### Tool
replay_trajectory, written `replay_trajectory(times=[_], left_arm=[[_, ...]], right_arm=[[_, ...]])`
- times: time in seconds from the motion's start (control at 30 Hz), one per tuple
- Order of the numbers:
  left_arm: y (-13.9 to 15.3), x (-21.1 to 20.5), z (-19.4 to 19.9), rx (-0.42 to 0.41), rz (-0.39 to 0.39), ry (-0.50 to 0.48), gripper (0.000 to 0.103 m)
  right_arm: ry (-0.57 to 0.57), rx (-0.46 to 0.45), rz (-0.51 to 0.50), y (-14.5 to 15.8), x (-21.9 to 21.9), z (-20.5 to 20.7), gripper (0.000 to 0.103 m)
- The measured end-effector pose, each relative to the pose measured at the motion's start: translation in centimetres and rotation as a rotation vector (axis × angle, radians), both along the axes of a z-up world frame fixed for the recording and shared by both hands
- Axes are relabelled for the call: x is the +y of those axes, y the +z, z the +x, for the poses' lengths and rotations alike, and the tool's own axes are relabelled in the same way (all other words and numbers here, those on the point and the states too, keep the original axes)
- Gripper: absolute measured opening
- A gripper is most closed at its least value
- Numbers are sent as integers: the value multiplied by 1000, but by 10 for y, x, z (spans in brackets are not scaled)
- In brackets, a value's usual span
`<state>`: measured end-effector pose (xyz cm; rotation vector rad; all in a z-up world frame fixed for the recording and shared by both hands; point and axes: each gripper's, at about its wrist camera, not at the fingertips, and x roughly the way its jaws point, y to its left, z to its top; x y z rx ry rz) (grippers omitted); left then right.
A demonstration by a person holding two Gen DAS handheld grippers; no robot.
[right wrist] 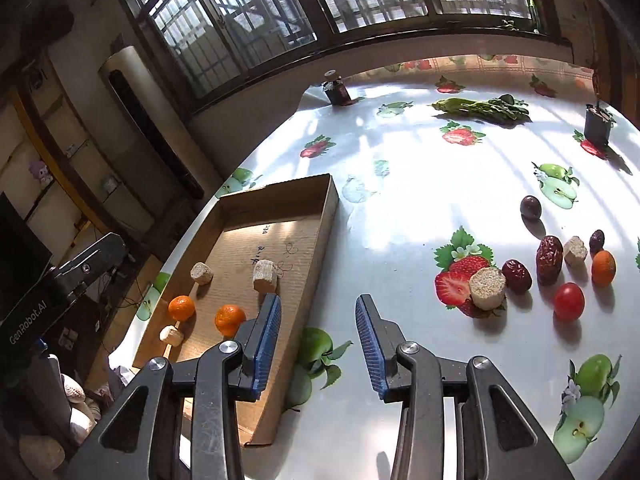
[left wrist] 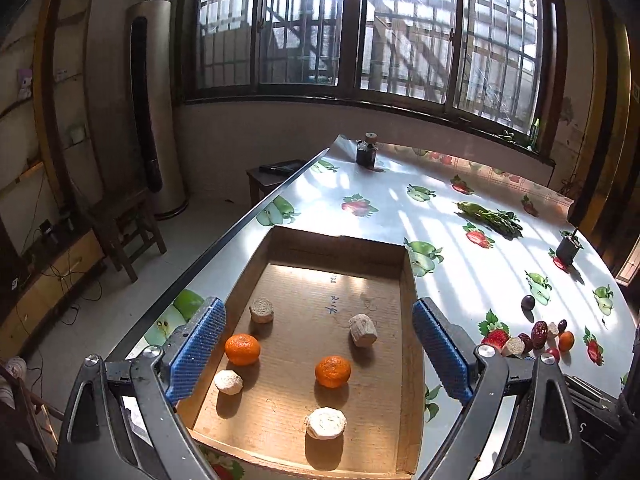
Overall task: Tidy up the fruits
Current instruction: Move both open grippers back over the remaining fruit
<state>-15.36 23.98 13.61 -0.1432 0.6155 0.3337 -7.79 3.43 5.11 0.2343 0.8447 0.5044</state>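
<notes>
Both grippers hold nothing, the left gripper (left wrist: 318, 354) wide open over the cardboard box (left wrist: 411, 300), and the right gripper (right wrist: 318, 338), partly open, is nearer the loose fruit pile (right wrist: 560, 268) lying on the table to its right.

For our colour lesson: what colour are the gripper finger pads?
Blue, ridged pads; clearest in the left wrist view.

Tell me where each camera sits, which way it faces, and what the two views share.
Left wrist: on the left gripper, looking down into the cardboard tray; its open fingers show.
Right wrist: on the right gripper, over the tray's right wall, facing the fruit pile; open fingers show.
Shared: tray, two tangerines, window.
</notes>
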Motion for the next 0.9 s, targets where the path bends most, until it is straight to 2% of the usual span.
replay_trajectory(times=[0.2,0.53,0.67,0.77,0.8,0.83,0.9], left_arm=[[-3,-44,0,32,51,-68,94],[-9,-79,5,76,74,-117,94],[-9,-84,7,62,42,-143,94],[-8,-85,9,29,5,-149,94],[-9,-86,11,24,-10,-154,94],[-12,-86,14,28,-25,-160,94],[-21,-91,25,61,-50,-182,94]], right_arm=[[-118,46,81,-8,-60,-6,42],[-153,36,110,-14,-94,-10,42],[-211,31,136,-13,-125,-6,42],[-306,33,160,-13,-164,-1,42],[-339,36,164,-14,-177,0,45],[-370,42,167,-16,-190,2,50],[-418,66,166,-23,-211,4,50]])
